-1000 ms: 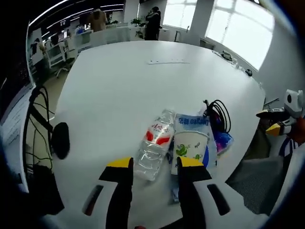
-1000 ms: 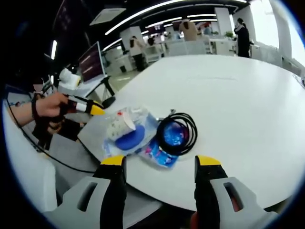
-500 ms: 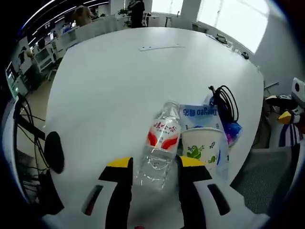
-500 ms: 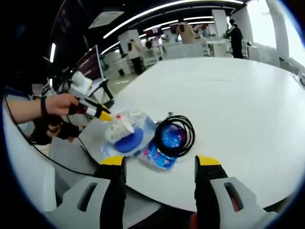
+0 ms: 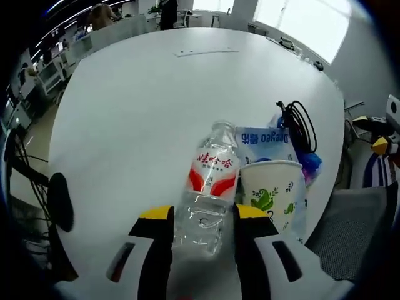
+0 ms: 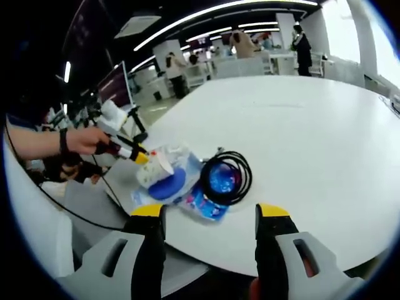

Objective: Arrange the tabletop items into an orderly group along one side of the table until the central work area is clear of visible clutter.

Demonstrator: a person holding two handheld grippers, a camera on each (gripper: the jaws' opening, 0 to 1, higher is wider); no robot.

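Since the left gripper [image 5: 200, 219] closed in, its wide-open jaws now straddle the clear plastic water bottle [image 5: 207, 194] lying beside the white paper cup [image 5: 272, 190] near the table edge; right gripper [image 6: 209, 215] open, empty.

Background is a big open office: desks [image 6: 187, 72] with a monitor [image 6: 119, 78] off to one side, people standing around at the far end [image 6: 302, 44], bright windows [image 5: 306, 22] behind, long ceiling light strips [image 6: 206, 15]. Some black cables [image 5: 25, 175] hang by the table edge, next to a grey chair seat [image 5: 350, 231]
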